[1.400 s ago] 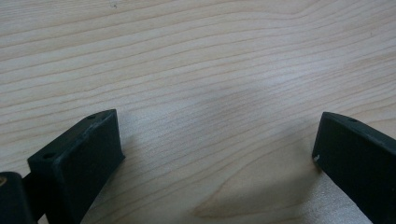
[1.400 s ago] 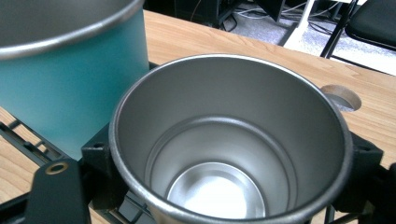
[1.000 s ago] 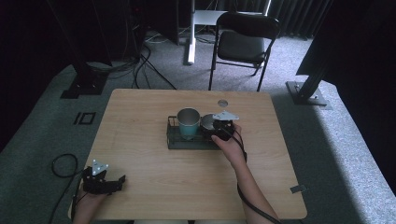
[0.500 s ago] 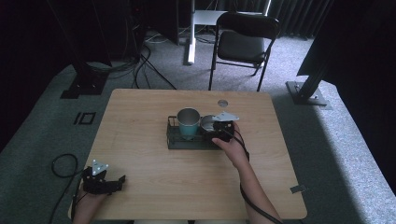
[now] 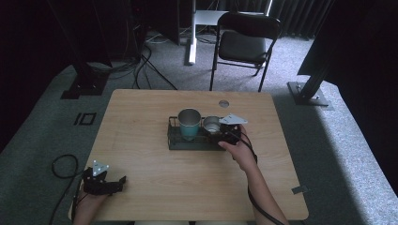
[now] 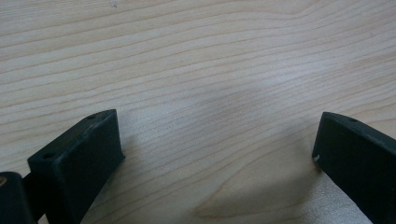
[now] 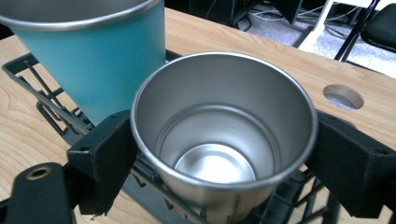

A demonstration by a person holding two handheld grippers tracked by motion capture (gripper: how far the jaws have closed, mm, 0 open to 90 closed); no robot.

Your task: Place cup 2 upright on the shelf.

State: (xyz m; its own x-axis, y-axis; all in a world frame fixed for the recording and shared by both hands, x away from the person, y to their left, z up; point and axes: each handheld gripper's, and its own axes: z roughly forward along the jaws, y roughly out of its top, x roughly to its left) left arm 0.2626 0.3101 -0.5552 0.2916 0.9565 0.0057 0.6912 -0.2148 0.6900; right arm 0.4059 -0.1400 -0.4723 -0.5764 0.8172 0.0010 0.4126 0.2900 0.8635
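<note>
Since the earlier frames, little has moved: the right hand-held gripper [image 5: 220, 132] remains at the right end of the wire rack [image 5: 174, 140], and the left hand-held gripper [image 5: 123, 180] remains at the near left corner of the table [image 5: 141, 112].

Right hand-held gripper: the two black jaws stand on opposite sides of the steel cup [image 7: 219, 135], pressed against its wall just below the rim, so the cup is gripped. The cup is upright with its mouth open upward; its inside is bare metal. It sits in the right part of the wire rack, just beside the teal cup [image 7: 93, 51], which is also upright and stands in the rack's left part. The rack lies at the middle of the table.

Left hand-held gripper: jaws spread wide with bare wood grain between them; nothing is held.

A round hole [image 7: 343, 96] in the table lies beyond the rack. A folding chair [image 5: 246, 42] stands past the far edge.
</note>
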